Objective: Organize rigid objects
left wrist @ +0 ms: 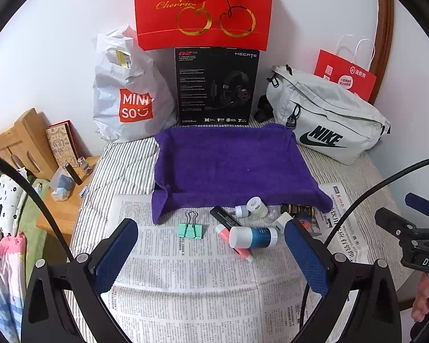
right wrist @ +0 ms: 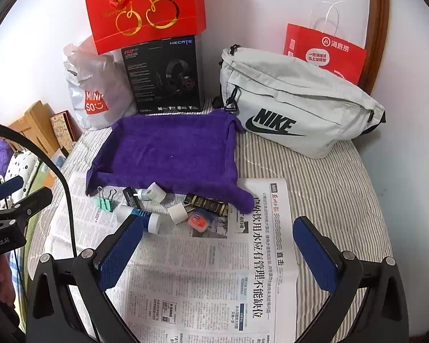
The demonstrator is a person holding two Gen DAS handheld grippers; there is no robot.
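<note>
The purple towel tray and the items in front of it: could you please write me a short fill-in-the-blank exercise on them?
1. The purple towel tray holds ____ objects.
2. The small items lie on a sheet of ____.
3. The binder clip is ____ in colour.
4. Both the left gripper and the right gripper are ____.

Missing words: no; newspaper; green; open

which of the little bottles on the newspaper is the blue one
The blue bottle with white caps lying on its side, nearest the left gripper; the small white bottle and orange tube beside it are other colours.
</note>
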